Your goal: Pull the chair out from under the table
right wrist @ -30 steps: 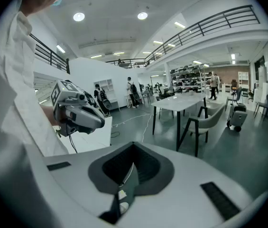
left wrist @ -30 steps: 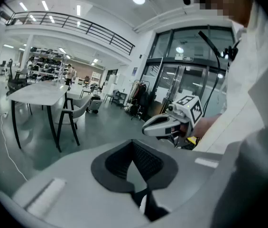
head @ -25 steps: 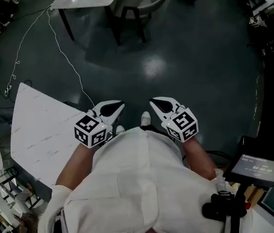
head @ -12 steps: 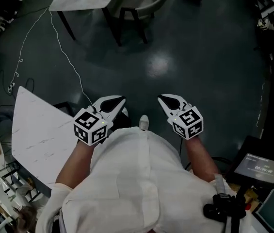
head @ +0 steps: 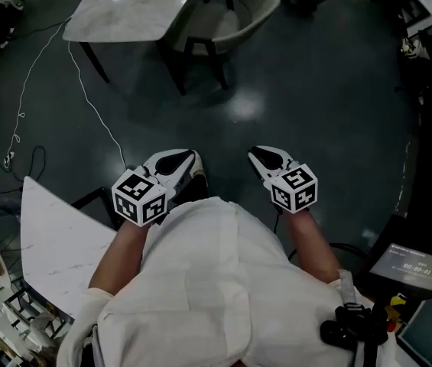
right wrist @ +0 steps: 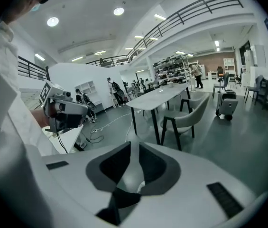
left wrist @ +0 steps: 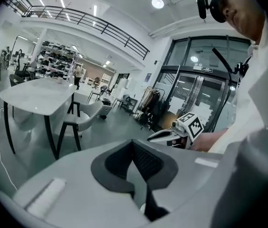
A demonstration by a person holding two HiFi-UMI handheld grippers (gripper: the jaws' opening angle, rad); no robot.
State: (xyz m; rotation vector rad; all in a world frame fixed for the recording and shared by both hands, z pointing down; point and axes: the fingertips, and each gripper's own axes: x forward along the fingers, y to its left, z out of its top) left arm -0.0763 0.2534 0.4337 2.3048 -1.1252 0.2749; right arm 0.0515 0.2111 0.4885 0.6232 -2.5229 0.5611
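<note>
Ok so, going left to right. Beside the left claw (head: 187, 162), on its left and a bit behind, there's a second white marbled tabletop (head: 55, 239), and a thin white cable (head: 86, 98) snakes over the floor ahead of it. The left claw itself is pinched together with nothing in it. Well ahead of it is the white marble tabletop on dark legs (head: 128, 6). Tucked in at that one's right side sits the pale moulded shell chair with dark legs (head: 242, 17), roughly straight ahead between the two claws and well apart from both. The right claw (head: 255, 156) is closed up and empty too.

My guess on the chair: stiff shell, rigid frame, not very heavy. It should drag fine, but that smooth rim looks slippy. I'd clamp the top edge of the curved backrest, one claw each side, since that's the bit facing out.

The dark glossy floor (head: 323, 98) is shiny enough to show a glare patch, so the legs should slide, maybe chatter a little. The room's a big bright hall with a railed balcony (left wrist: 91, 20). A small lit screen (head: 408, 262) sits behind the right claw, off to its right.
</note>
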